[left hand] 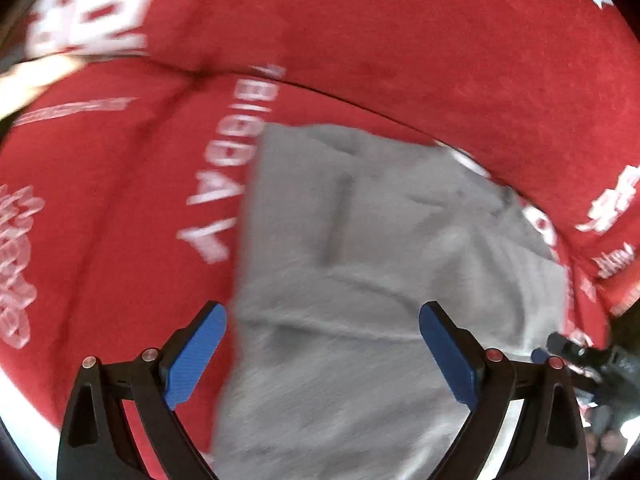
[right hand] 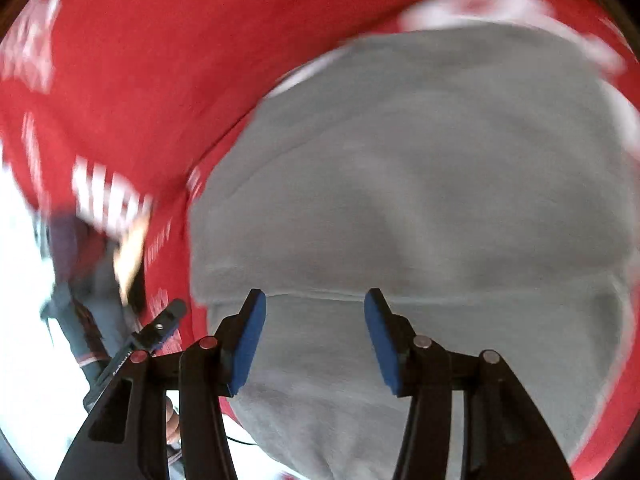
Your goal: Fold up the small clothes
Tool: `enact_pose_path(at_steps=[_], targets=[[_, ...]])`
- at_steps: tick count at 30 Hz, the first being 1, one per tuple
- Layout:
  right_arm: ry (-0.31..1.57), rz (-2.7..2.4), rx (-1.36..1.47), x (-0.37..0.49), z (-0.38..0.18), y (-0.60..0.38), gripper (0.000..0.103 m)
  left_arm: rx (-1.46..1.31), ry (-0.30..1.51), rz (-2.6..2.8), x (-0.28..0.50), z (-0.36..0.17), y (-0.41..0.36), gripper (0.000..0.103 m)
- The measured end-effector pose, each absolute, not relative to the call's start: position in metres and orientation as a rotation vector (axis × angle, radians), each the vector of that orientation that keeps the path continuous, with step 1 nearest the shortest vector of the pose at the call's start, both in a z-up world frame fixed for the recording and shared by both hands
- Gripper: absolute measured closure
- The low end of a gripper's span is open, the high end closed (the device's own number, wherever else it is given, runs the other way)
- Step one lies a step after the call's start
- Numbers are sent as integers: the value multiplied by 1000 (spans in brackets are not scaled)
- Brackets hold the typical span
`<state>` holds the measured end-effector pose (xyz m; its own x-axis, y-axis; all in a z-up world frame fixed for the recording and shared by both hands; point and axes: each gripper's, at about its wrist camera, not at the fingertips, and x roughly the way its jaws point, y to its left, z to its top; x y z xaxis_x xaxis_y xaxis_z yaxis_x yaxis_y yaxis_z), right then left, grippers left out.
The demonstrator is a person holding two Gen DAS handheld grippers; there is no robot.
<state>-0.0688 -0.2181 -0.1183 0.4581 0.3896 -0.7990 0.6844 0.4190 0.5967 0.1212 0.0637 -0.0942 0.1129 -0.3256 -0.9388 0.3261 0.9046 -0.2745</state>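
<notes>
A grey garment [left hand: 360, 280] lies partly folded on a red cloth with white lettering [left hand: 120, 184]. My left gripper [left hand: 322, 354] is open and empty, its blue pads [left hand: 196, 356] spread over the garment's left edge. In the right wrist view the same grey garment [right hand: 420, 180] fills the middle, with a hem seam running across just ahead of the fingers. My right gripper [right hand: 314, 342] is open and empty above that hem. Both views are motion-blurred.
The red cloth [right hand: 140, 60] covers the whole surface, with creases behind the garment. The other gripper's black tip shows at the right edge of the left wrist view [left hand: 576, 352] and at lower left of the right wrist view [right hand: 156, 332].
</notes>
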Motion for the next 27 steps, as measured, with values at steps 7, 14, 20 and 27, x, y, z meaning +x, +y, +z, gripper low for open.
enact_pose_path(at_steps=[7,14,20,27], targets=[[1041,-376,1383,-136,-139,-273,47,47,1424,-565,142,-117,24,20],[943,-399,1498,-155,-148,-275,48,93,1441,-602,137,-121,16,75],[835,-451,1581,-155,-154,-289,79,23,1407,-616,133,-109,18,85],[847,-428,1384,-146,-124,-310,97,137,1389,-614,105,-112,19,85]])
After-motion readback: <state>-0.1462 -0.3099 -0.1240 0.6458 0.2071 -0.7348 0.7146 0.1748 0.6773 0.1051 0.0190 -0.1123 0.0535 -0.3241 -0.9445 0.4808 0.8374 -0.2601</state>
